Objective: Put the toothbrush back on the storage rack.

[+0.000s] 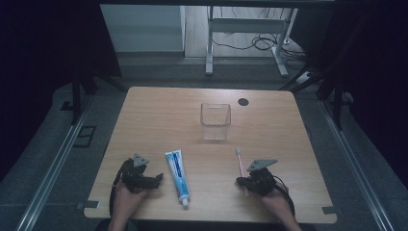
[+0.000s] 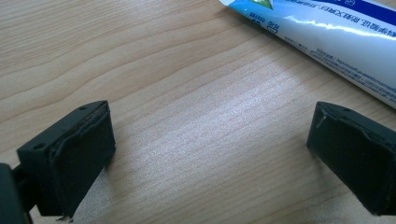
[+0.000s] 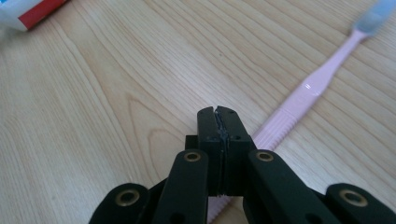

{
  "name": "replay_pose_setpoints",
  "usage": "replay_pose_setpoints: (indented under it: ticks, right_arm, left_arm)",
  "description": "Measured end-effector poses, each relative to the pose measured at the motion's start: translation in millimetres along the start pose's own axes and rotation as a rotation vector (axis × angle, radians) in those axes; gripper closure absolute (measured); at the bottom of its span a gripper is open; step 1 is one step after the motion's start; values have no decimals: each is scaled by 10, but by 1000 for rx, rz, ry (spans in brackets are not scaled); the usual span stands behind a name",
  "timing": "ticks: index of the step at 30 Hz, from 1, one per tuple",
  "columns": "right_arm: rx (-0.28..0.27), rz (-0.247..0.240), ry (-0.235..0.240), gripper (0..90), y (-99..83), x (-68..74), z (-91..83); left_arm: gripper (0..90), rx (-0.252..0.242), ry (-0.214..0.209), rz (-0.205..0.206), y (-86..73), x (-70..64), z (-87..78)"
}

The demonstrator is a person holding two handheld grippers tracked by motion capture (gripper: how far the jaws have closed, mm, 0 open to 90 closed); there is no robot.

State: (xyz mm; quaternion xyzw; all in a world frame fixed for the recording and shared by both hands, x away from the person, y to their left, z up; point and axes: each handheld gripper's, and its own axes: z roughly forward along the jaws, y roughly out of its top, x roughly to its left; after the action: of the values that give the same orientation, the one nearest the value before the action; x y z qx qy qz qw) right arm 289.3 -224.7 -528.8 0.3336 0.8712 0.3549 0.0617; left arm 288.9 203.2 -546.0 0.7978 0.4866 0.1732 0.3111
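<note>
- Toothpaste tube (image 1: 178, 174) lies flat on the wooden table (image 1: 159, 110), near the front edge, cap toward the person, between the two grippers.
- Left gripper (image 1: 156, 179) rests low at the table's front left, just beside the tube and apart from it; its jaws stand wide, with bare wood between them in the left gripper view.
- In the left gripper view the tube (image 2: 327, 32) crosses the upper right corner, beyond the far jaw, not touching it.
- Toothbrush (image 1: 240, 166), pink with a pale head, lies flat to the right of the tube, head pointing away from the person.
- Right gripper (image 1: 239, 181) sits at the toothbrush's handle end; its jaws are pressed together with nothing between them.
- In the right gripper view the toothbrush (image 3: 308, 88) runs diagonally past the closed jaw tips on their right side, passing under the gripper body.
- Clear square cup (image 1: 215, 121) stands upright behind both items, near the table's middle, well apart from them.
- Dark round grommet (image 1: 243, 101) sits near the far edge.
</note>
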Motion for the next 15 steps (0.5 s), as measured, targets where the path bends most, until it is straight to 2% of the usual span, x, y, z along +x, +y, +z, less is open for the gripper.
replay_pose_setpoints:
  ticks: [15]
  right_arm:
    - [-2, 52, -46, 876, -162, -193, -193]
  left_arm:
    - [7, 0, -1, -1, 0, 0, 0]
